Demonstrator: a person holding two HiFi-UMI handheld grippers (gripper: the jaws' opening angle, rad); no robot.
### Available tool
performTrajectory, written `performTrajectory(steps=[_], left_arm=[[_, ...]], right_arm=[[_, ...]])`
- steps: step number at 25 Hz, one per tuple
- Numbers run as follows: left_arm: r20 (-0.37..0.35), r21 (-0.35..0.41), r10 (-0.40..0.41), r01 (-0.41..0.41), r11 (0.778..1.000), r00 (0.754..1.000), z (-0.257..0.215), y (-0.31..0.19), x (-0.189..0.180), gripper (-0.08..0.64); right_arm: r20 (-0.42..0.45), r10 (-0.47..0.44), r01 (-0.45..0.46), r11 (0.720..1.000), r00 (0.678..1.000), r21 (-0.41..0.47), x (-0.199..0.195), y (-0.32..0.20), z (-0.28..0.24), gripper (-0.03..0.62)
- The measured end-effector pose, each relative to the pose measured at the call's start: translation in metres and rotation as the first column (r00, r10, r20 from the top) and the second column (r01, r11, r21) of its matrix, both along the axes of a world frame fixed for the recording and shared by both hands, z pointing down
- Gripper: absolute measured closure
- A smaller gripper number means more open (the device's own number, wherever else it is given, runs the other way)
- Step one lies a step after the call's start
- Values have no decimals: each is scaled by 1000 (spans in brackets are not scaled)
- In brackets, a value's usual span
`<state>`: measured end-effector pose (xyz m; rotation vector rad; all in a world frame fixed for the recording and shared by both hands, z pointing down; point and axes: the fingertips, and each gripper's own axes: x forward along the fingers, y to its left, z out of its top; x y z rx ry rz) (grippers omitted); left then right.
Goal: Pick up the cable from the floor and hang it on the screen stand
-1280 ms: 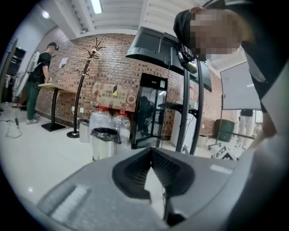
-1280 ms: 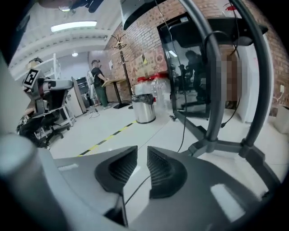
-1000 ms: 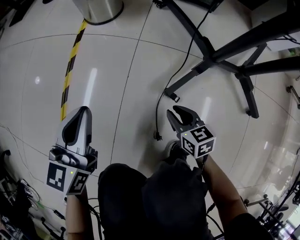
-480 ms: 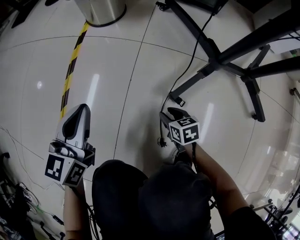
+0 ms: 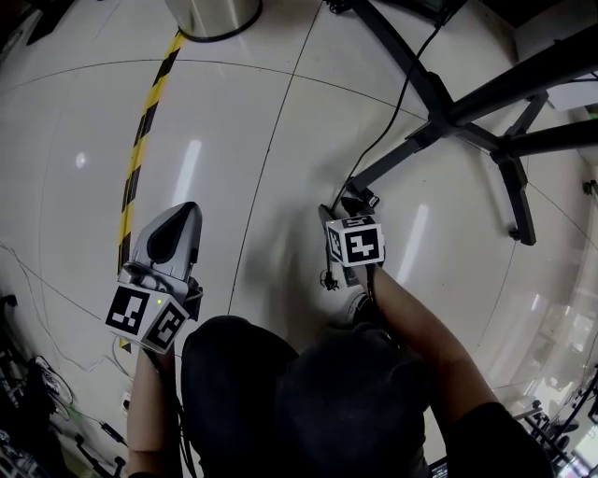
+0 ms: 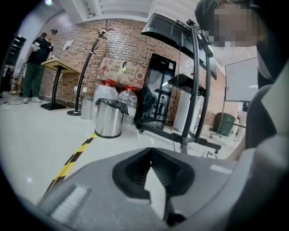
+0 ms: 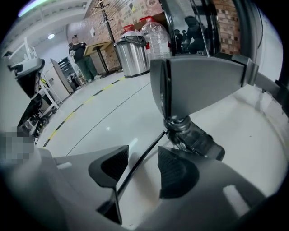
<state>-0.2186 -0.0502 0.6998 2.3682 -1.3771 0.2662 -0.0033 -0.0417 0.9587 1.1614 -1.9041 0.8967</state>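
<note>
Cable (image 7: 141, 164) on floor (image 7: 99, 113), between right gripper (image 7: 143, 149) fingers (image 7: 174, 169).
Right fingers just opened wide, not pressing the cable, next to stand foot (image 7: 198, 85). Left gripper (image 6: 151, 153) fingers (image 6: 165, 169) closed, empty.

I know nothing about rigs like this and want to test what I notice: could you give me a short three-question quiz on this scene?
1. True or false: the left gripper has its jaws together, with nothing between them.
2. What runs between the right gripper's jaws? A) a bottle B) the black cable C) a rope
3. Fill in: the yellow-black floor tape leads towards the metal ____.
Key: 1 true. 2 B; the jaws have just been opening, stand apart and do not press on it. 3 bin.
</note>
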Motion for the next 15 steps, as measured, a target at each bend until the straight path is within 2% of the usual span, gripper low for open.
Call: performTrajectory(steps=[6, 11, 15], left_arm=[[4, -7, -24, 24, 1000, 1000, 3, 1, -5, 554], [14, -14, -45, 45, 999, 999, 7, 1, -13, 554], [12, -16, -43, 44, 999, 999, 8, 0, -9, 554]], right_arm=[[-102, 60, -57, 998, 993, 29, 11, -5, 3, 474], [-148, -1, 8, 999, 989, 43, 5, -8, -5, 476], [-118, -46, 50, 998, 992, 31, -3, -7, -3, 532]])
